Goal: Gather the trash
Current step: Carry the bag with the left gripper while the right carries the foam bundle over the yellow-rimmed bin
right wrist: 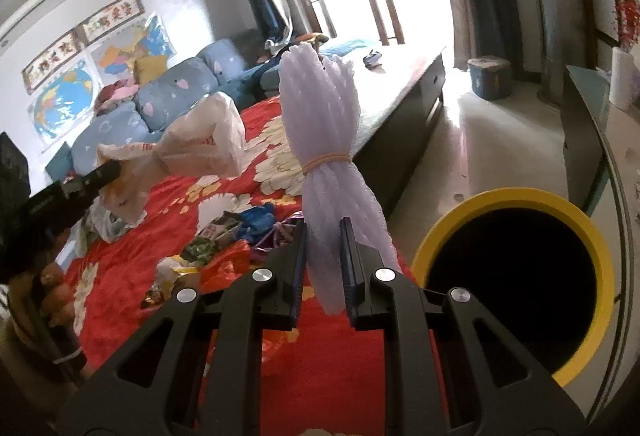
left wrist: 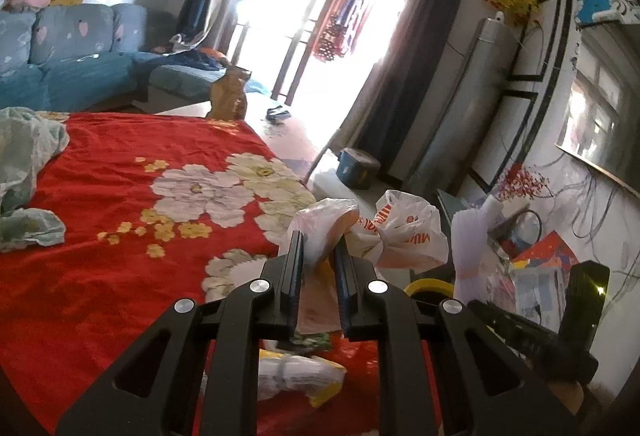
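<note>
My left gripper [left wrist: 319, 242] is shut on a white plastic bag with orange print [left wrist: 396, 232], held above the edge of the red flowered cloth [left wrist: 120, 195]. The bag also shows in the right wrist view [right wrist: 200, 143]. My right gripper [right wrist: 323, 234] is shut on a pale lilac foam-net bundle [right wrist: 320, 123] tied with a rubber band, held upright just left of the yellow-rimmed bin [right wrist: 516, 276]. The bin's rim shows in the left wrist view [left wrist: 430, 286]. Several loose wrappers and scraps [right wrist: 224, 248] lie on the cloth below.
A brown paper bag [left wrist: 230, 95] stands at the cloth's far end. A crumpled pale green cloth [left wrist: 24, 171] lies on the left. A blue bucket [right wrist: 490, 75] stands on the floor near the window. A cluttered side table [left wrist: 532, 260] is on the right.
</note>
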The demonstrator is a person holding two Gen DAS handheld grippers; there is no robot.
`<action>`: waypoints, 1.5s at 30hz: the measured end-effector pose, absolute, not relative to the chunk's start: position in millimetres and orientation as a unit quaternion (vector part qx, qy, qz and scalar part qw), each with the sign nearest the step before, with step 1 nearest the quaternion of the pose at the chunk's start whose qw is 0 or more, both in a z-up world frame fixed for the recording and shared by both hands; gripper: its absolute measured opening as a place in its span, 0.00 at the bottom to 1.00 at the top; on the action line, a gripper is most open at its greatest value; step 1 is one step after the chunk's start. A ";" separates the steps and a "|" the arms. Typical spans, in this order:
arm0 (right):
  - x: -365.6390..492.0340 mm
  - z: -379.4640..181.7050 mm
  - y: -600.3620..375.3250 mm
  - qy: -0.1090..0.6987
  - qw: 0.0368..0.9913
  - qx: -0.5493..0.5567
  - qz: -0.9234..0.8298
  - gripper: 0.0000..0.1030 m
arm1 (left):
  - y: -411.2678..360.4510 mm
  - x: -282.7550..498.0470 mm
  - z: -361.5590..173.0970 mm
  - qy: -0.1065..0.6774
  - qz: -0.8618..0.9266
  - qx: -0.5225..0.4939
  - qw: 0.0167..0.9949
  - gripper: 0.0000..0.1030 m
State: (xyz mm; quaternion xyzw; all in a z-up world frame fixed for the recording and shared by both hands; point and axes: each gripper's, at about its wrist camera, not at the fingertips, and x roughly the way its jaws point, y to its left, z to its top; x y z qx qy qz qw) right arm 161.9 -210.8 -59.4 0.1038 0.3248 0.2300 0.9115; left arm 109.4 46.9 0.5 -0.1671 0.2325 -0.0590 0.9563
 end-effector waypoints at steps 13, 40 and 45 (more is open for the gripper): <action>161.8 -60.2 -243.6 0.326 0.917 0.128 0.191 0.11 | 11.8 114.7 -2.8 0.245 -0.088 -0.140 0.955 0.14; 166.6 -74.8 -300.6 0.342 0.914 0.180 0.121 0.11 | -54.7 125.0 -15.4 0.274 -0.136 -0.083 0.948 0.14; 168.8 -78.3 -311.3 0.344 0.913 0.191 0.110 0.11 | -68.8 128.9 -19.1 0.283 -0.144 -0.072 0.946 0.14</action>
